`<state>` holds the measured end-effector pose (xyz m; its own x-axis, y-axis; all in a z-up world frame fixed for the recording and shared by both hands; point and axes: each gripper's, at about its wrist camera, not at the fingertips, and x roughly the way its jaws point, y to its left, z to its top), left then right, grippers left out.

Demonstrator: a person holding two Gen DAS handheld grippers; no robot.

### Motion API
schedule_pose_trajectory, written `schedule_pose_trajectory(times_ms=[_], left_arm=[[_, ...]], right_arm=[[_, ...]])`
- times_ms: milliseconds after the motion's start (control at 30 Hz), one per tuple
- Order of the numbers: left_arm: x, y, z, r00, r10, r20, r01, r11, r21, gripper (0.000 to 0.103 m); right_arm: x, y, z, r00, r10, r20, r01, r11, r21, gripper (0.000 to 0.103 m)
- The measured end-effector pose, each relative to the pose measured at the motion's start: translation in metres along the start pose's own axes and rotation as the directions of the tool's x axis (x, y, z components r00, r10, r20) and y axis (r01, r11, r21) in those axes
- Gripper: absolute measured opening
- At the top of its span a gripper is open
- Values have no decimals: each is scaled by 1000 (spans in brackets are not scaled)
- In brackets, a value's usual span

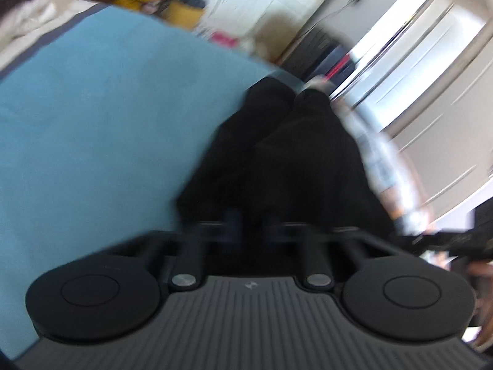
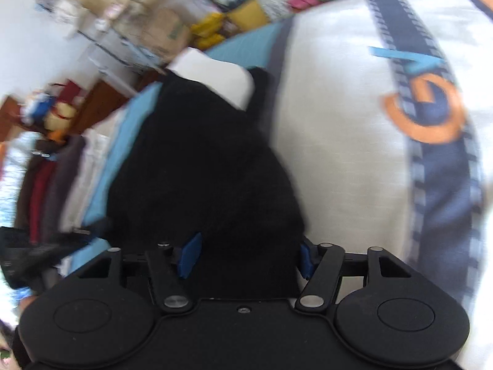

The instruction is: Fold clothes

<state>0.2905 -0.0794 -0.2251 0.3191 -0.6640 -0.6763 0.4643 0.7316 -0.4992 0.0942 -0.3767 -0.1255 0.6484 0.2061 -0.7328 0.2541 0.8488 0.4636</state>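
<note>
While both views are blurred, the black garment (image 1: pixel 277 160) lies on the blue worktop (image 1: pixel 92 117); the left claw (image 1: pixel 251 225) looks nipped on its near edge, and the right claw (image 2: pixel 246 256) stands spread, with dark cloth bunched between its blue pads (image 2: pixel 189 256)

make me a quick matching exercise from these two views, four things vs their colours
Things:
1. garment
2. bed cover
3. finger pads
4. shirt

Colours:
a. white with an orange and navy print
b. black
c. light blue
d. dark blue

Pairs: 1-b, 2-c, 3-d, 4-a
</note>
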Motion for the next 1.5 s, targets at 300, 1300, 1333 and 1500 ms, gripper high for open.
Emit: schedule_pose_trajectory(times_ms=[300,1300,1333,1500], left_arm=[[4,10,3,959,281,-20,-282,958,-43,1],[-3,-69,-41,958,-230,-174,239,970,33,31],[-7,-73,-40,959,-227,-167,239,969,56,31],[-39,-84,-34,926,-358,-123,371,923,106,42]], right_arm=[[4,38,10,985,-43,169,79,973,-217,39],[-17,-17,-45,948,252,-195,-231,965,123,9],[-23,-15,-44,947,276,-166,-259,959,119,9],[-50,-10,-28,898,437,57,-440,890,115,9]])
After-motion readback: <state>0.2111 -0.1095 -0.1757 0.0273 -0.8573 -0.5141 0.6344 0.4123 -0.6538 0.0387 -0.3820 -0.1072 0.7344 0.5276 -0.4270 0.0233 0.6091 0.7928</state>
